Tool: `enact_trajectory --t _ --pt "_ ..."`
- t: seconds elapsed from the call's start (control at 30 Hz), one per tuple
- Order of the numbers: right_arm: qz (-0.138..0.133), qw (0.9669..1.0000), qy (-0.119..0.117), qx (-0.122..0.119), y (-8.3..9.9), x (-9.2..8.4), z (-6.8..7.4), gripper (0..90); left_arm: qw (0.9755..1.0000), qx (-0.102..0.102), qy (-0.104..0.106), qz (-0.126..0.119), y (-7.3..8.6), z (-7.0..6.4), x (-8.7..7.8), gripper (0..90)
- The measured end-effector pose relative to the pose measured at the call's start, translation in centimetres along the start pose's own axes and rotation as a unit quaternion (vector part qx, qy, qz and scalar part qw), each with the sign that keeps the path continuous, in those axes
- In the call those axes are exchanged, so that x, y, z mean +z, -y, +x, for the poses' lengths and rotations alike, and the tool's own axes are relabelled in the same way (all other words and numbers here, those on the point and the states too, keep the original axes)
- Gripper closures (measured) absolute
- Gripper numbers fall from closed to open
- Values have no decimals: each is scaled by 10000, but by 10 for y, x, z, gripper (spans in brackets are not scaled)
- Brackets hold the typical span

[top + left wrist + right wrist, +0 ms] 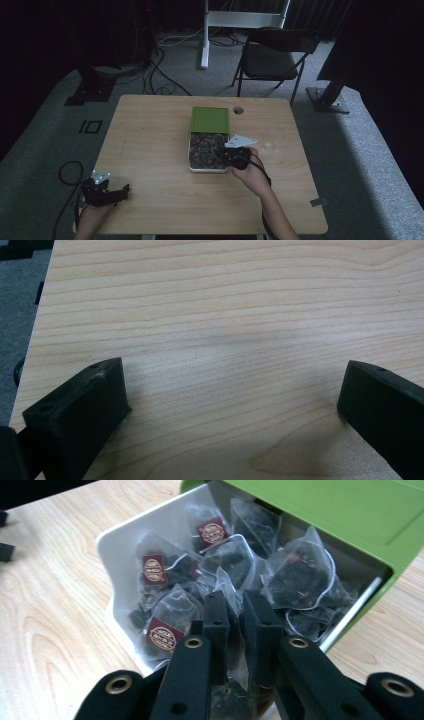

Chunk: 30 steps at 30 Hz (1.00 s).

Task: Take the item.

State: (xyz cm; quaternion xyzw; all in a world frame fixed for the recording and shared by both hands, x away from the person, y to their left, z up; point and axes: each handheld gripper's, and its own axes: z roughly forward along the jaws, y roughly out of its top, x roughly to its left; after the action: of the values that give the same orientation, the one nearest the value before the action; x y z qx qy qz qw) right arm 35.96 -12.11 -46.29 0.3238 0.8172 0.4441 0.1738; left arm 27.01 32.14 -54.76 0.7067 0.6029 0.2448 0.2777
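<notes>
We look down on a dim room with grey carpet, where a black folding chair (272, 55) stands behind a pale wooden table (150, 150) and cables trail across the floor to the left. Near the middle of the table sits a white box (190, 155) packed with tea bags (202, 147), and its green lid (210, 119) lies open on the far side of it, beside a round cable hole (238, 110) in the tabletop.

The right gripper (227, 159) reaches into the box from the person's right hand (252, 172), the grey three-cornered plate on top of it pointing toward the lid. In the right gripper view we see the right gripper (235, 612) with its jaws drawn nearly together, a thin slit between them, down among the clear pyramid tea bags (295, 577) with their dark red tags (162, 635). A fold of mesh appears to run up between the jaws, though we cannot say for sure that it is pinched. The white box (112, 545) and the green lid (350, 515) frame the heap.

The left gripper (117, 192) rests at the near left corner of the table, well apart from the box, in the person's left hand (92, 215). In the left gripper view, the left gripper (232, 395) has its jaws spread wide over bare wood (225, 315), holding nothing.
</notes>
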Motion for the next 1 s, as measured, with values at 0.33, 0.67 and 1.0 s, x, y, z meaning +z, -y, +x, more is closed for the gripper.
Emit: enact_trajectory --t 0.33,0.67,1.0 --pt "-188 9997 -78 104 -5 -7 -1 823 10000 11 -3 2 0 0 0 2" --pt "-466 9986 -154 201 -14 -22 -4 823 10000 10 -3 -1 0 0 0 2" --pt "-641 9975 -138 251 -19 -35 -9 824 10000 2 -3 -8 0 0 0 2"
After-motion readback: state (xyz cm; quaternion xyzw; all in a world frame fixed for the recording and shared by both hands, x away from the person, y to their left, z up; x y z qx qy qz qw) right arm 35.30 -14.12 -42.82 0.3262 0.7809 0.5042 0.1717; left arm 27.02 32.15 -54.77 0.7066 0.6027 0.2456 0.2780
